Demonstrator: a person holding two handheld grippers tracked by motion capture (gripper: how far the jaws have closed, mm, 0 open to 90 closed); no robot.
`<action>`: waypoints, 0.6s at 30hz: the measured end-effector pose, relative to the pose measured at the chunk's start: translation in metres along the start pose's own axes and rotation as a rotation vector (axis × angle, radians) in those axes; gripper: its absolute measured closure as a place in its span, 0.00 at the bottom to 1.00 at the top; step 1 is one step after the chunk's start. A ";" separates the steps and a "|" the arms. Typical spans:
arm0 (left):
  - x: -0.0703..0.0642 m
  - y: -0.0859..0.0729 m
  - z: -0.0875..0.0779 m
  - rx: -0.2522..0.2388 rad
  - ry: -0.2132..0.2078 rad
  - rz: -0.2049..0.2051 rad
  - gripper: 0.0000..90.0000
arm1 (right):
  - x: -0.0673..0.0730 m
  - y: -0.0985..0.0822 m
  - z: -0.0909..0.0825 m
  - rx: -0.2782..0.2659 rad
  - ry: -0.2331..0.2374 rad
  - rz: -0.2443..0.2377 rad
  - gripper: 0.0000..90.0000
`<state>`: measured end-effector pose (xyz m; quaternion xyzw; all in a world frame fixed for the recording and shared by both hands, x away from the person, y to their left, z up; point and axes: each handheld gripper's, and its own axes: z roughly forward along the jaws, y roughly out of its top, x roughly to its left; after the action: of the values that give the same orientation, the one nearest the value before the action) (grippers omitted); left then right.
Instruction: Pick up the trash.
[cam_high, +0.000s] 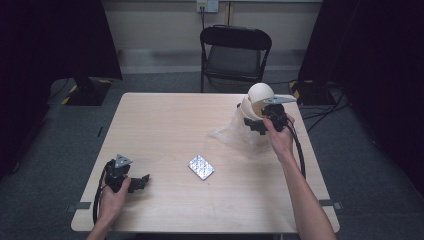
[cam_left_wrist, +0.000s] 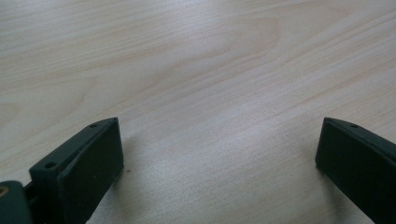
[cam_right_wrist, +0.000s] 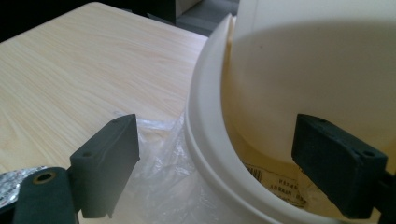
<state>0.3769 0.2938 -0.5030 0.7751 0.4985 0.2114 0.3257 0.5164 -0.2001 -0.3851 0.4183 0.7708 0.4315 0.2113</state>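
My right gripper (cam_high: 256, 121) at far right of table (cam_high: 165, 125), jaws spread wide around stacked cream bowls (cam_high: 257, 100); pads not seen pressing, grip unconfirmed. Bowls tipped on edge, rims facing left across table, domed bottoms toward right edge, resting on crumpled clear plastic bag (cam_high: 232, 134). Foil blister pack (cam_high: 201, 167) lies flat mid-table, well apart. My left gripper (cam_high: 142, 181) near left front, jaws wide, empty, over bare wood. Folding chair (cam_high: 235, 50) beyond table.

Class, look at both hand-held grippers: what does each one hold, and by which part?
The right hand-held gripper straddles the cream round bowl's rim, contact unclear. The left hand-held gripper holds nothing.
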 end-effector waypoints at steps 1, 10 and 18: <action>0.000 0.000 0.000 0.000 0.000 0.000 0.00 | -0.001 -0.001 0.002 0.004 -0.001 0.007 0.16; 0.000 0.000 0.000 0.000 0.000 0.001 0.00 | -0.008 -0.004 0.016 -0.014 -0.010 0.050 0.16; 0.000 0.000 0.000 0.000 0.000 0.000 0.00 | -0.009 -0.005 0.022 -0.045 -0.006 0.075 0.16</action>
<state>0.3769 0.2938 -0.5030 0.7750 0.4986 0.2114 0.3256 0.5339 -0.1979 -0.4014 0.4435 0.7440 0.4551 0.2066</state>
